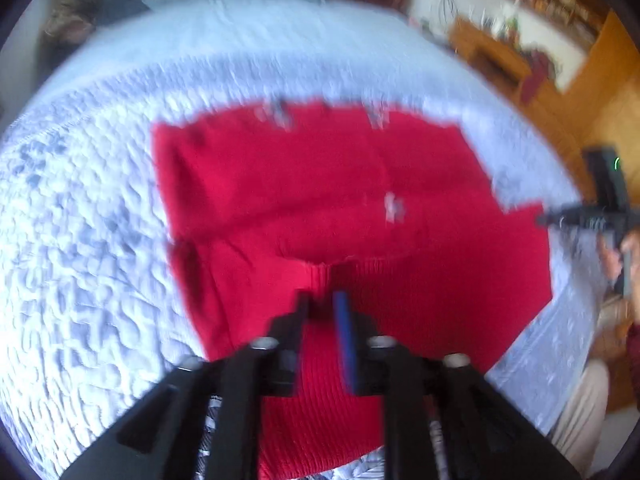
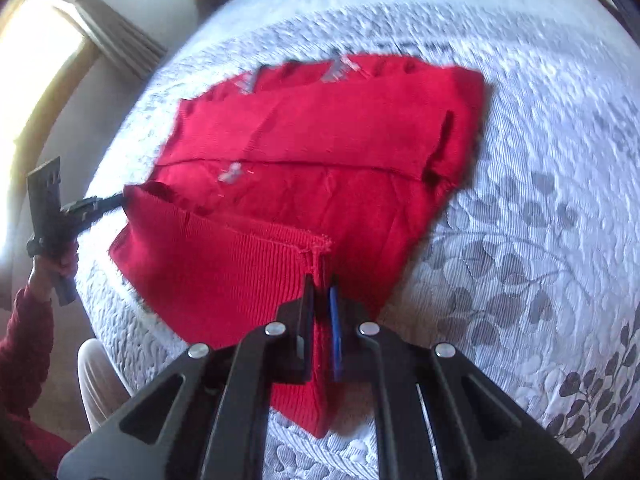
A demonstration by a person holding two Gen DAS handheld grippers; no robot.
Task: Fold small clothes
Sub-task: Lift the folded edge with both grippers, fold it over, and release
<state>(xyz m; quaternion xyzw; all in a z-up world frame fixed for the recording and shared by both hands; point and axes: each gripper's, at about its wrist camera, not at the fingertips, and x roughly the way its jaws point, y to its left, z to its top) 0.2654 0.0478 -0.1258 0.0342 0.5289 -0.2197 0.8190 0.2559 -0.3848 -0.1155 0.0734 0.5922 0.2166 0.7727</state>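
Now a red knitted sweater lies spread on a white quilted bedspread with a grey leaf pattern, its ribbed hem lifted off the bed at two corners. From the right wrist view, the right gripper has its jaws drawn nearly together on the near corner of the hem, with a thin fold of red knit pinched between the black finger and the blue-padded one. To the left in that view, the left gripper meets the other corner of the hem, and a hand in a dark red sleeve holds its handle. From the left wrist view, the left gripper has ribbed red cloth between its fingers; the jaws stand slightly apart, and in the blur it appears to be holding the cloth, though how firmly I cannot tell. At the right edge of that view the right gripper reaches the sweater's edge. Small pale tags show at the far edge of the sweater.
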